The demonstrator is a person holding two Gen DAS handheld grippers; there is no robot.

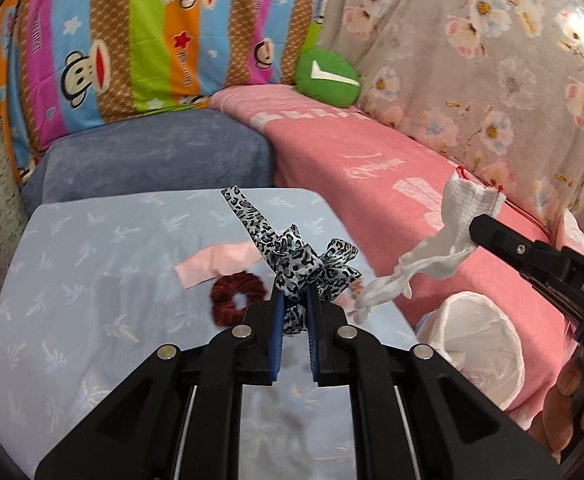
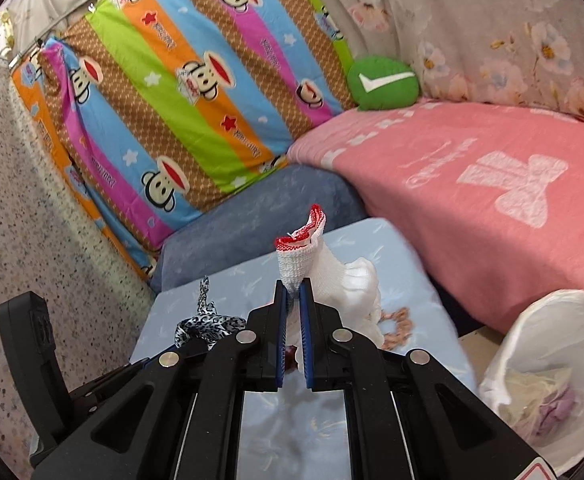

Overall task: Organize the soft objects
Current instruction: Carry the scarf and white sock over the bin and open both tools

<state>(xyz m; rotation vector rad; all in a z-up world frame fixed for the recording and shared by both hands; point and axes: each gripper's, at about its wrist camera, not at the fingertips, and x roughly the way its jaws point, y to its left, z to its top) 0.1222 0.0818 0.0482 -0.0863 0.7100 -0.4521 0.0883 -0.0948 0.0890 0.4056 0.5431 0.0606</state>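
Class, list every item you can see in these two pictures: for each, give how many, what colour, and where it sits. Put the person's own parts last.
Leopard-print ribbon: one, black and white, held in left tool.
Glove: one, white with red cuff, held in right tool.
Scrunchie: one, dark red, on the blue cushion.
Pink cloth: one, beside the scrunchie.
Blue cushion: one, pale blue, foreground.
Mesh basket: one, white, right of the cushion.
Green pillow: one, by pink blanket.
Left tool: one, black.
Right tool: one, black.
Hand: one, gripping right tool.
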